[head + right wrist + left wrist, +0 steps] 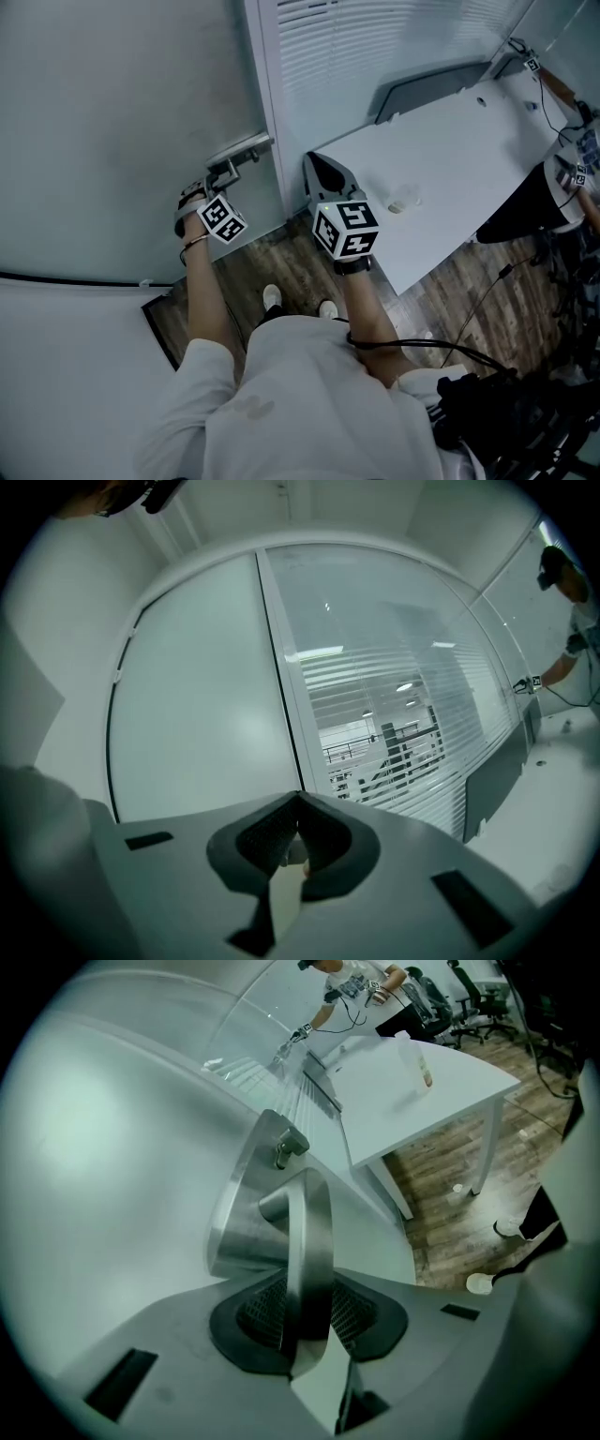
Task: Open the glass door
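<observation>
Left gripper (pixel 305 1316) was clamped on the metal handle (pixel 311 1227) of the frosted glass door (pixel 112 141), jaws partway apart with the lever squeezed between the pads. Door sat left of the frame (pixel 281 686). Right gripper (pixel 298 846) was fully closed and empty, facing the frame and blinds (pixel 394 714), near the white surface (pixel 450 169).

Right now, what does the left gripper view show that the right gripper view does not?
Only the left gripper view: the left gripper closed on the brushed steel lever handle, and brown wooden floor. Only the right gripper view: the right gripper, shut and empty, and a dark railing behind the striped glass wall. Both: the frosted glass door, the white rectangular table, a person at its far end.
</observation>
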